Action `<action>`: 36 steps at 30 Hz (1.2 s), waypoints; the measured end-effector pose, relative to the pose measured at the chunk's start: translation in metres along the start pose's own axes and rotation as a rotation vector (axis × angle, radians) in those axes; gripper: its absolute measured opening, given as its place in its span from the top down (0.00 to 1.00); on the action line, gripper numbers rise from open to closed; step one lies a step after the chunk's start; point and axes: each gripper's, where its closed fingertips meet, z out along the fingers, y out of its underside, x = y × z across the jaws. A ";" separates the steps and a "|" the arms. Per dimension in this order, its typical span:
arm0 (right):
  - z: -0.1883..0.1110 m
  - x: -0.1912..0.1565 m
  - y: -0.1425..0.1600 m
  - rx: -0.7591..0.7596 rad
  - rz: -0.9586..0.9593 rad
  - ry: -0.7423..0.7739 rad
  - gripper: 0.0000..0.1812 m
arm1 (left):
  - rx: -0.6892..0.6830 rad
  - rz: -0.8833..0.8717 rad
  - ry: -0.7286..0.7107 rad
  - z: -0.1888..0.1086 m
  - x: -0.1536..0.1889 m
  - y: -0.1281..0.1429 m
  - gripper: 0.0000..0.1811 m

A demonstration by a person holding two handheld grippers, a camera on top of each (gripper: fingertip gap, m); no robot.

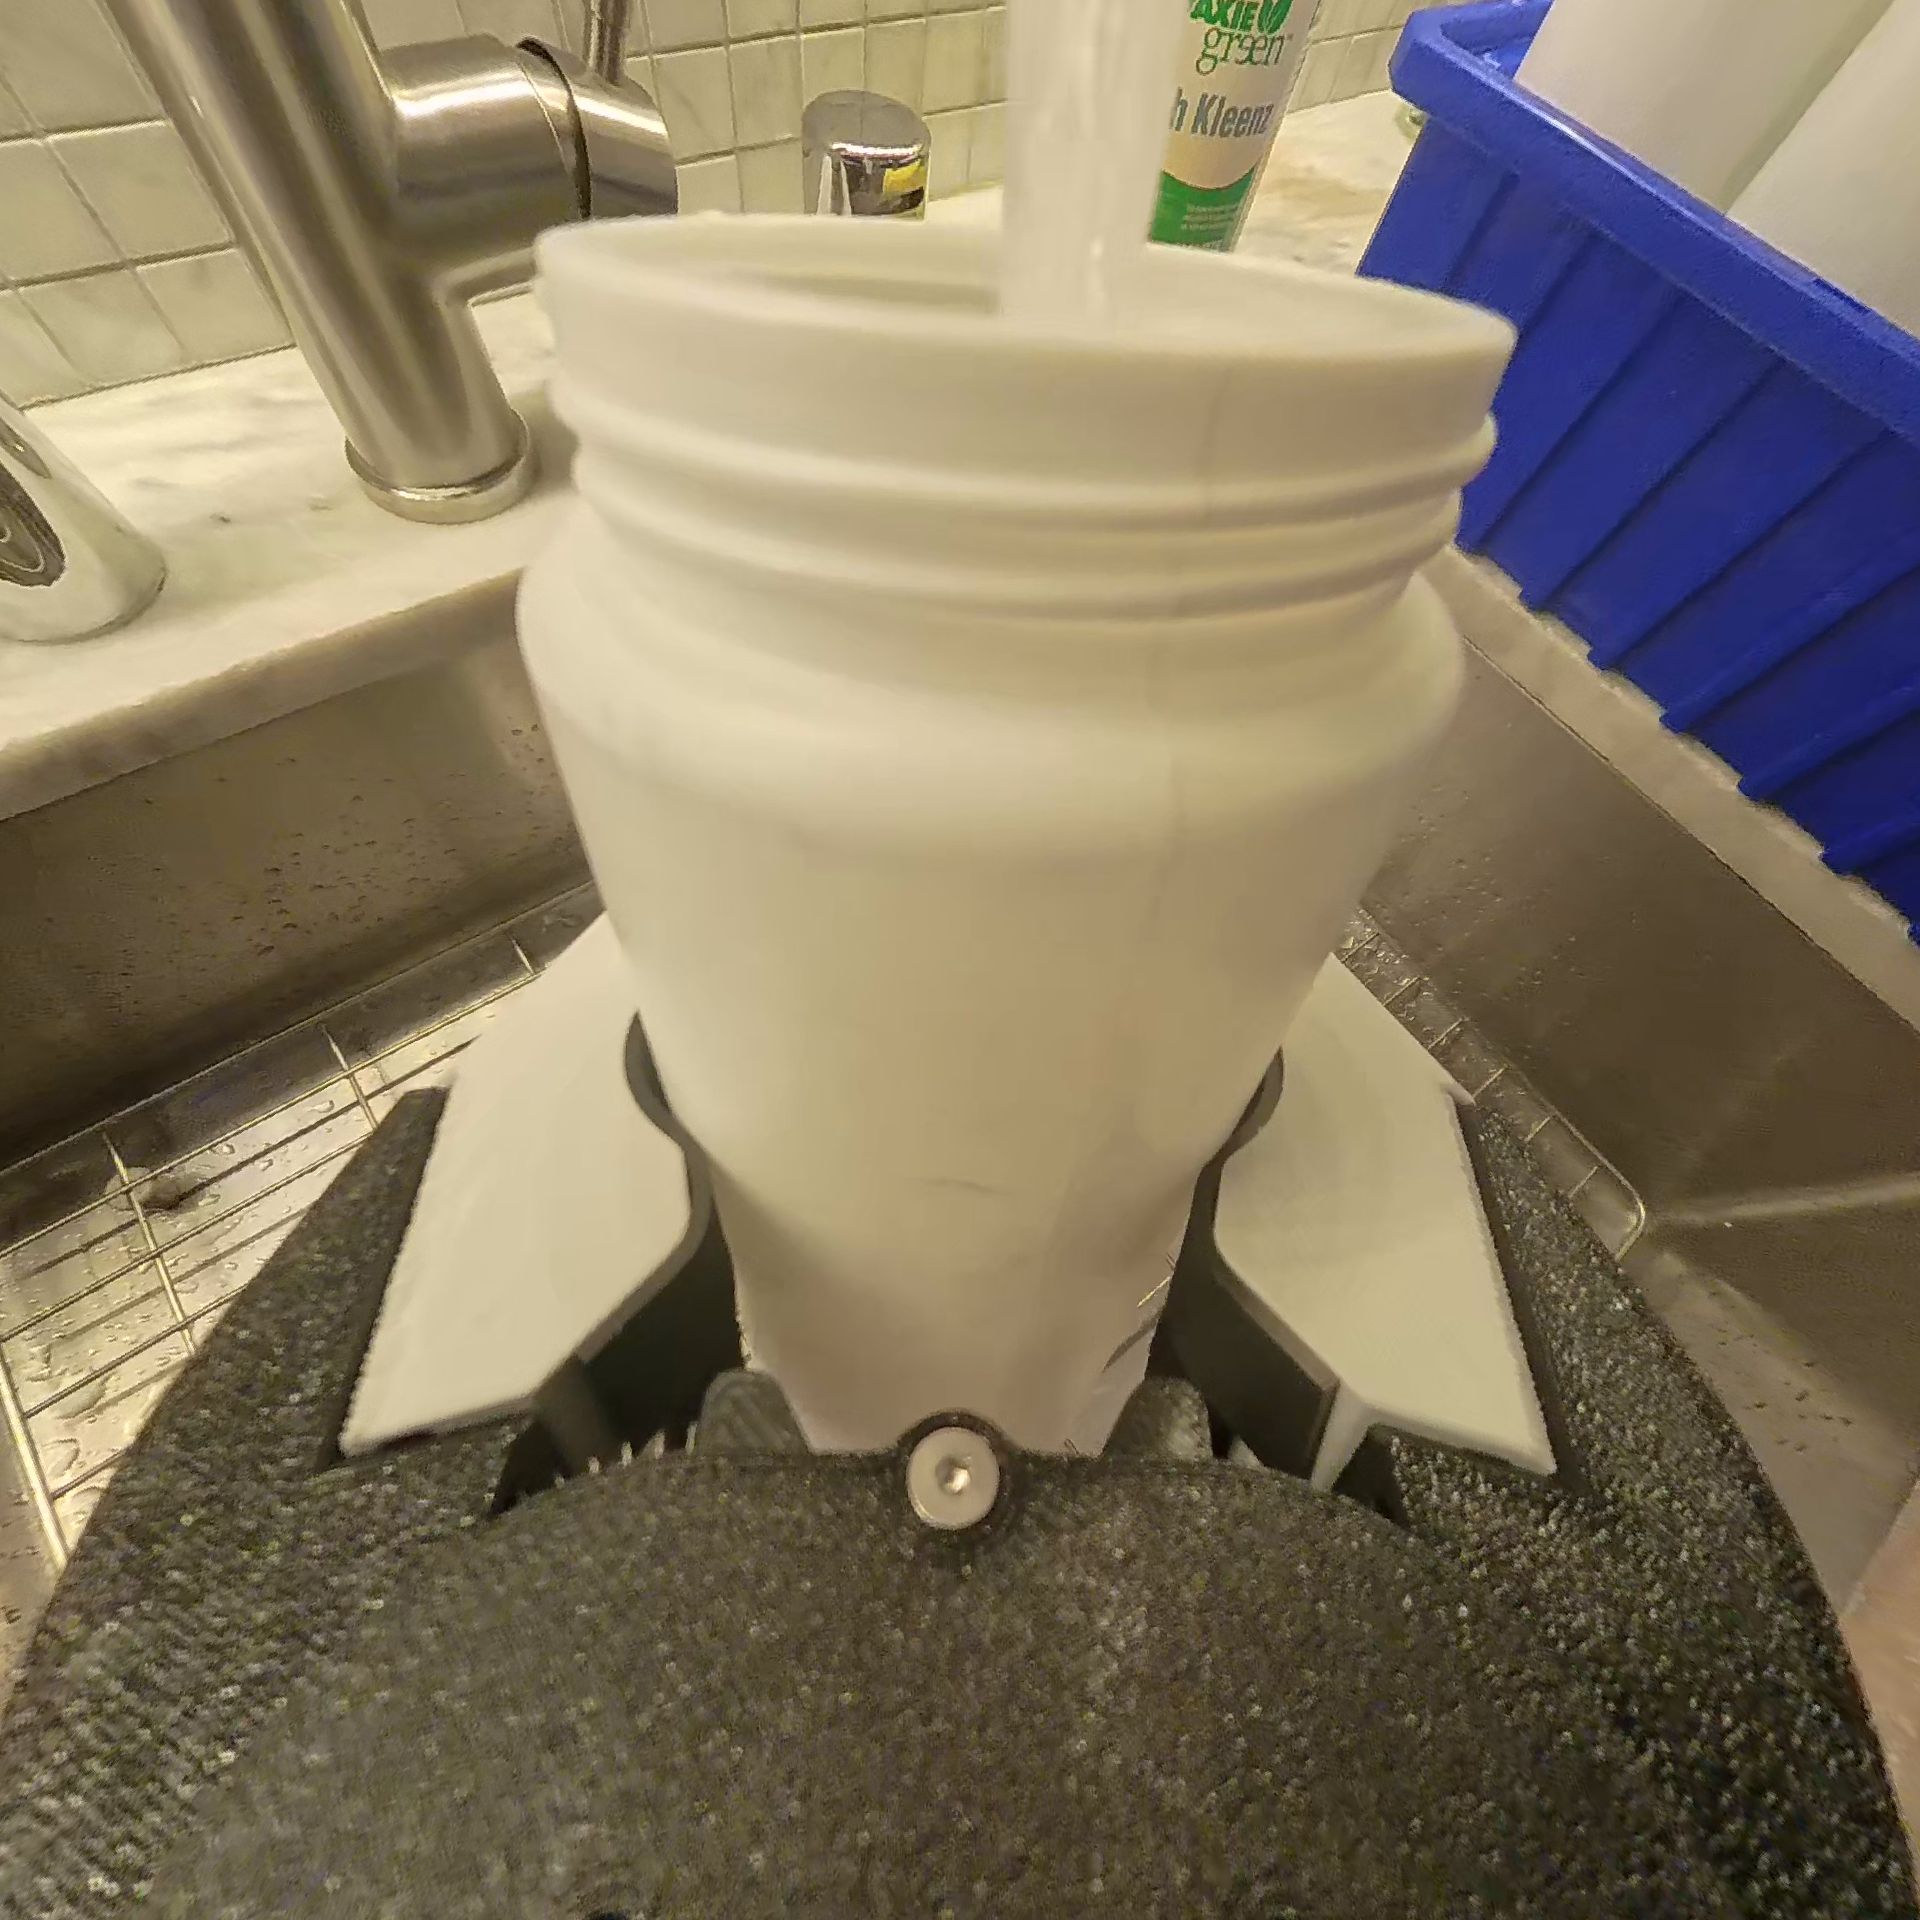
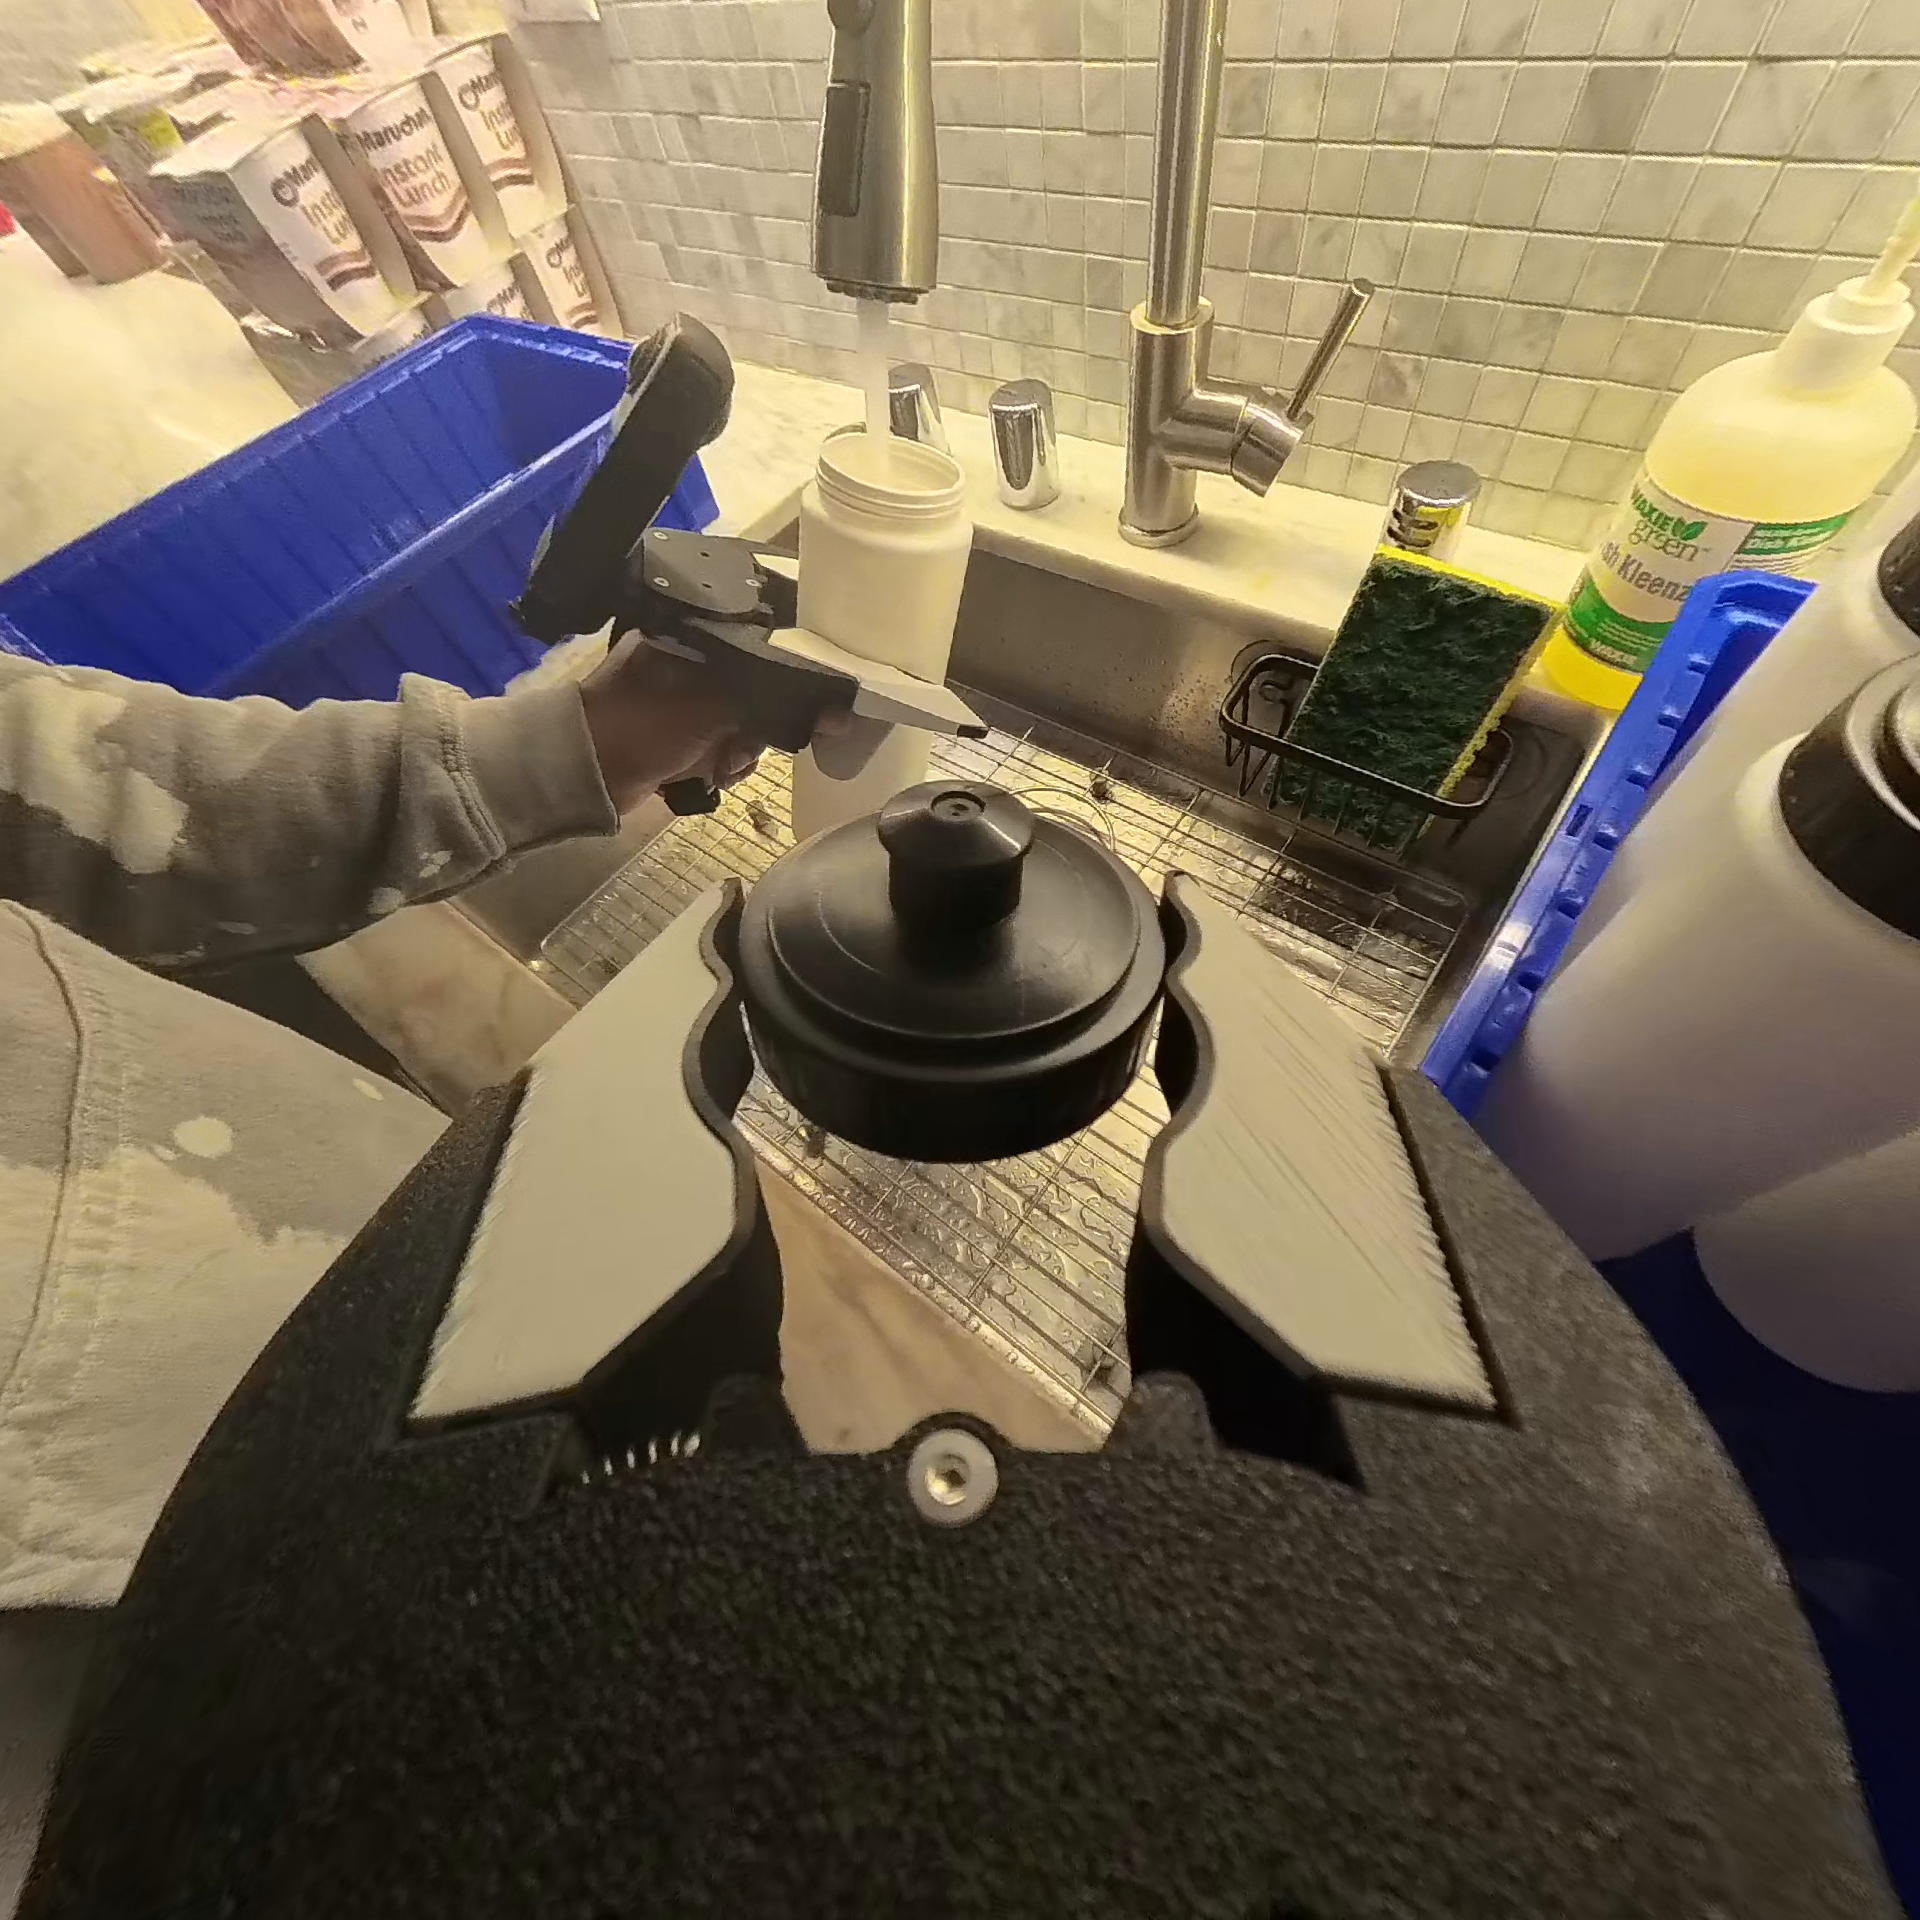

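White bottle [image 1: 987, 831], open-mouthed and upright, sat clamped between the fingers of the left gripper [image 1: 956, 1174] above the sink [image 1: 260, 831], a stream of water [image 1: 1060, 135] running from the spray head [image 2: 873, 156] into its mouth. Right of that gripper stood a blue bin [image 1: 1662, 436]. The right gripper [image 2: 951, 997] gripped a black nozzle cap [image 2: 951, 987] by its rim, over the wire sink grid [image 2: 997, 1226]. Beyond it, a green sponge [image 2: 1413, 675] leaned in a caddy, beside a soap bottle [image 2: 1745, 488].

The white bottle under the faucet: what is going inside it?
A water stream falls into the white bottle, which the left claw grips. The opaque wall hides the water level.
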 end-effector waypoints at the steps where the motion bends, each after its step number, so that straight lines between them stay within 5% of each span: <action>1: 0.000 0.000 0.000 0.000 -0.001 0.001 0.57 | -0.001 0.003 -0.002 0.000 0.000 0.000 0.42; 36: 0.012 0.009 -0.006 0.019 0.001 0.054 0.57 | -0.005 -0.012 0.009 0.004 -0.001 0.004 0.42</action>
